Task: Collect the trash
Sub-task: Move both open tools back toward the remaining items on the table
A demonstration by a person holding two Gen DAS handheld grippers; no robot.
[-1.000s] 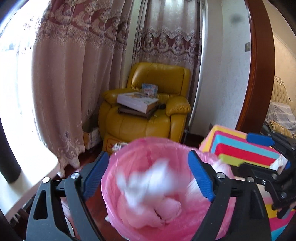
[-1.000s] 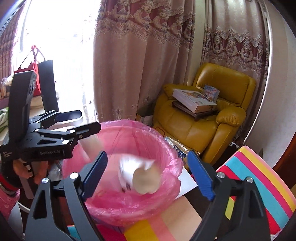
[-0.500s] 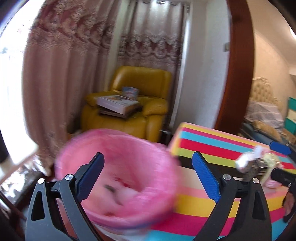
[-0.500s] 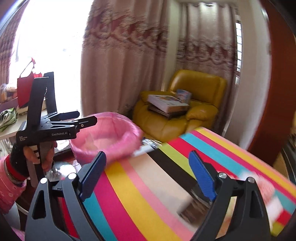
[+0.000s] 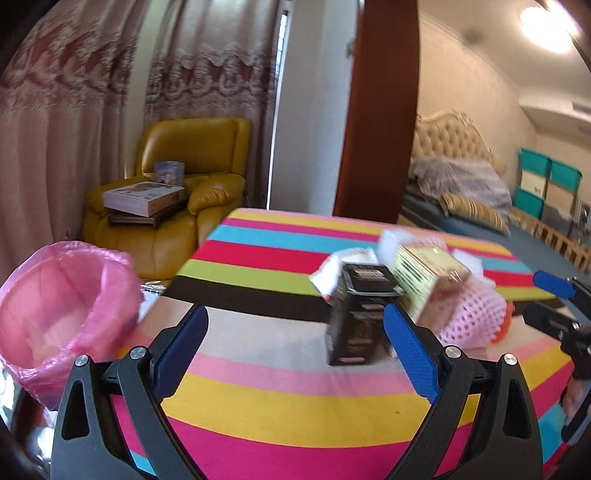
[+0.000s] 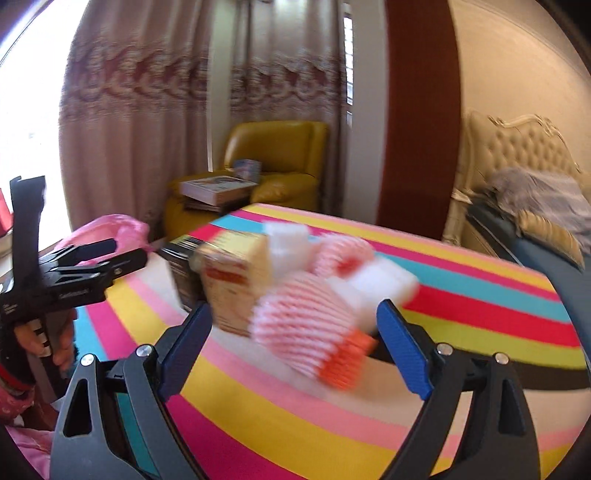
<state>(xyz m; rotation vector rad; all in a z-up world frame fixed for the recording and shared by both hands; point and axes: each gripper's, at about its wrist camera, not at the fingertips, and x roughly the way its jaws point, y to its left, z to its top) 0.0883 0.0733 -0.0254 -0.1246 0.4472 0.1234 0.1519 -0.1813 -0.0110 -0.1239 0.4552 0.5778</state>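
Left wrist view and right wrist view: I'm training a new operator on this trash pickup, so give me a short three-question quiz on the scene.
1. True or false: the left gripper is open and empty.
2. Which piece of trash lies nearest the right gripper? A) black box B) foam net sleeve C) yellow carton
3. Fill in: the bin with the pink liner stands off the striped table's ____ side in the left wrist view.

Key: 1 true; 2 B; 3 left.

Patterned curtains (image 5: 92,92) hang behind a yellow armchair (image 5: 173,192). A brown door frame (image 5: 376,110) opens onto a bed (image 5: 461,192). A ceiling lamp (image 5: 546,26) glows.
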